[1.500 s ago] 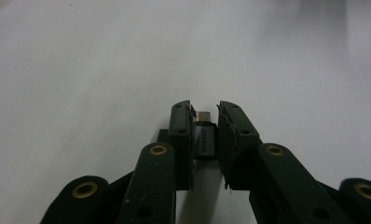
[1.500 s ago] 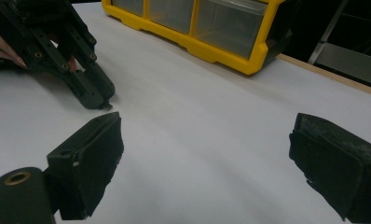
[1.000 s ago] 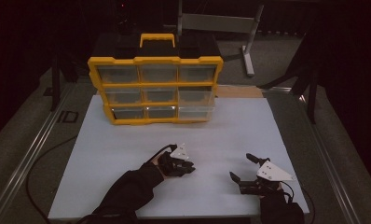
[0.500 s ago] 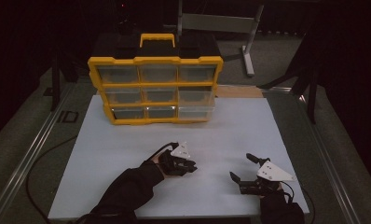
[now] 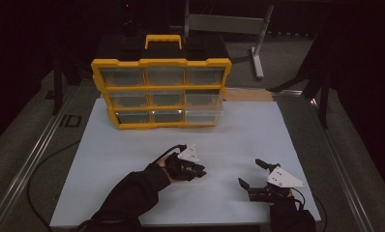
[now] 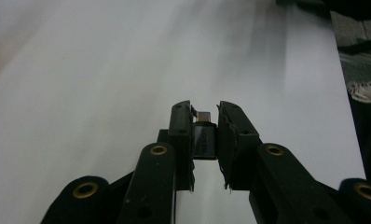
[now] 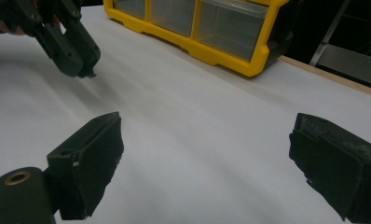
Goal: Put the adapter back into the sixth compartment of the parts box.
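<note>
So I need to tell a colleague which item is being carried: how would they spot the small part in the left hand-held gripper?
Start at the yellow drawer organizer at the far end of the white table. Nearer the person, left of centre, is the left hand-held gripper. Pinched between its black jaws is a small dark adapter with a metal plug tip, the one loose part on the table.

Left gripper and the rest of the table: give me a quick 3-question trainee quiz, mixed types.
1. True or false: the left gripper has its jaws closed on a small dark adapter.
2. Multiple choice: the right gripper is A) open with nothing between its jaws, B) shut on a drawer, C) holding a cable.
3. Fill in: the yellow organizer shows ___ rows of clear drawers in the high view.

Key: 1 true; 2 A; 3 three.
</note>
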A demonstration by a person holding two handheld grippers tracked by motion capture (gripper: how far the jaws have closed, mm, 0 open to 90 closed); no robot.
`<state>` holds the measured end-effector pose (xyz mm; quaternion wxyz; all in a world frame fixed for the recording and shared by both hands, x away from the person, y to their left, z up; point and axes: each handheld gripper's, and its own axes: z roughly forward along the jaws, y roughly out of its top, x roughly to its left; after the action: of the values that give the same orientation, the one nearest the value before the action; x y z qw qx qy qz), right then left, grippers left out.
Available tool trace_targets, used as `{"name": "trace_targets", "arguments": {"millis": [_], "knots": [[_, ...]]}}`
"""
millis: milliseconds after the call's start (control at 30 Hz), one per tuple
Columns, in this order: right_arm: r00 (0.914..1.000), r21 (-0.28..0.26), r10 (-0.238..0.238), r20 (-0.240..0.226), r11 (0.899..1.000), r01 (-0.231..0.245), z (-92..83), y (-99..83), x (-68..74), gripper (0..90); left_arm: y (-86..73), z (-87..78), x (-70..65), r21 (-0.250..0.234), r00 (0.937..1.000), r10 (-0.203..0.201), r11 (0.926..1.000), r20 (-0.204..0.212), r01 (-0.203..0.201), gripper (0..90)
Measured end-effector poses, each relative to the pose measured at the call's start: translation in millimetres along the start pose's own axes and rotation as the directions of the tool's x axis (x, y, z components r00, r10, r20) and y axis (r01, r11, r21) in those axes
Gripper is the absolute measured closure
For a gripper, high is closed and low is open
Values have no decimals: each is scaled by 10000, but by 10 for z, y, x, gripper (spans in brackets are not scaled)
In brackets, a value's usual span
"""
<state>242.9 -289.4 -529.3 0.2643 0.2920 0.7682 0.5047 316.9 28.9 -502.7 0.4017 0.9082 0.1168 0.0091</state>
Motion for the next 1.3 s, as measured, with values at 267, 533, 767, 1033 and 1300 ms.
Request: {"name": "trace_targets", "arguments": {"millis": [267, 533, 767, 1033, 1300], "knots": [[10000, 7, -32, 17, 10000, 32, -1, 2, 4, 96, 118, -96, 9, -100, 9998, 167, 9998, 98, -166, 766], [10000, 4, -7, 9, 10000, 7, -2, 2, 2, 96, 211, -214, 39, -218, 9997, 226, 9995, 70, -224, 767], [10000, -6, -18, 13, 10000, 18, -2, 3, 0, 97, 284, -294, 56, -287, 9996, 291, 9992, 62, -289, 767], [10000, -5, -14, 15, 10000, 14, -3, 2, 0, 96, 396, -417, 86, -374, 9992, 402, 9985, -73, -404, 767], [10000, 5, 2, 16, 10000, -2, -3, 2, 0, 96, 517, -552, 122, -510, 9983, 546, 9971, -210, -556, 767]]}}
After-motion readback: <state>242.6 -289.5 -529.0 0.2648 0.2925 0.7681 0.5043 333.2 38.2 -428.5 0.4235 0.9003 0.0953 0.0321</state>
